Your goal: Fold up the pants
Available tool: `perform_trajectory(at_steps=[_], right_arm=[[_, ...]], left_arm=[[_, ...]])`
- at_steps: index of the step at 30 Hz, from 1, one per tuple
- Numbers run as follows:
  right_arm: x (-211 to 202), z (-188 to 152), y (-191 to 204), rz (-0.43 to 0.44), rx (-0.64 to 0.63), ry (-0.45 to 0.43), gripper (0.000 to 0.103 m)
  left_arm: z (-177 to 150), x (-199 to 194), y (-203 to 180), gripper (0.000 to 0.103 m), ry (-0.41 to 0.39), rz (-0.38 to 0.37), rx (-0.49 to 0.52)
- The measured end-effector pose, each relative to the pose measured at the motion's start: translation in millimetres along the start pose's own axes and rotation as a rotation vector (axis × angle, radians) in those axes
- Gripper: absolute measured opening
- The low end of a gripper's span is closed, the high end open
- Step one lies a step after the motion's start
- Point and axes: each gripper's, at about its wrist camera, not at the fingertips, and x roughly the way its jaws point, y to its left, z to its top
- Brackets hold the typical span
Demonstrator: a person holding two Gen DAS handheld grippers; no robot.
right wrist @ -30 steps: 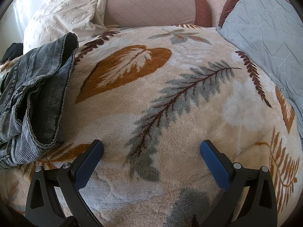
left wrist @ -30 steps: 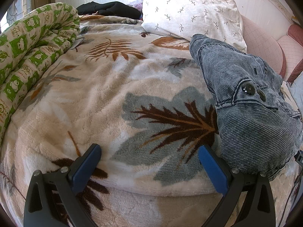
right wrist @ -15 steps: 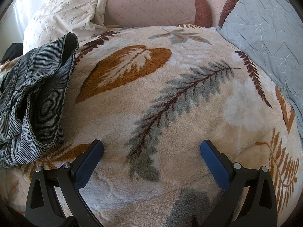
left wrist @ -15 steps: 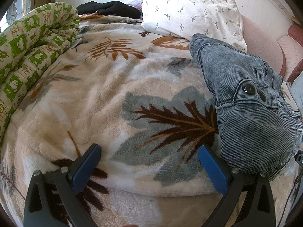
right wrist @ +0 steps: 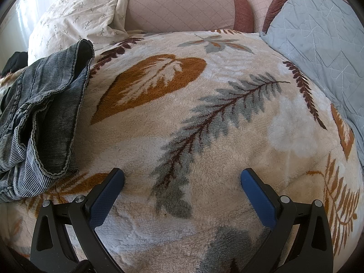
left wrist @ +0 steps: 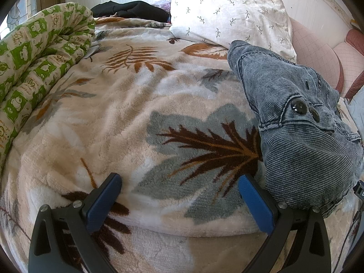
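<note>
Lying in a crumpled heap on the blanket [left wrist: 141,104], the pants [left wrist: 295,122] have not been spread or folded at all; by my reading the task is at its very start, with the first grasp yet to come. In the left wrist view they sit at the right, their near edge just beside the right-hand finger, though whether cloth and finger touch I cannot tell. Two dark buttons [left wrist: 304,110] show near the waistband, so that end faces up toward this camera. In the right wrist view the same heap [right wrist: 43,118] lies at the far left, bunched in folds, with a hem [right wrist: 85,45] pointing toward the pillow [right wrist: 75,16].

The left gripper [left wrist: 179,182] is spread wide with nothing between its fingers, only blanket. The right gripper [right wrist: 182,177] is likewise wide apart and holds nothing, aimed at bare blanket well clear of the pants.

The next move likely calls for both grippers to turn toward the heap, find the waistband or a hem edge, pinch a single layer, and draw the pants out flat. The bunched folds may make it easy to catch several layers at once.
</note>
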Motion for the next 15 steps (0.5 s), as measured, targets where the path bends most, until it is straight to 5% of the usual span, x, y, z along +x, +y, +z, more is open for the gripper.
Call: perform_trajectory(at_steps=[15], right_arm=[[1, 2, 4, -0.016, -0.007, 0.016, 0.103]], left_arm=[[2, -9, -5, 0.103, 0.013, 0.040, 0.034]])
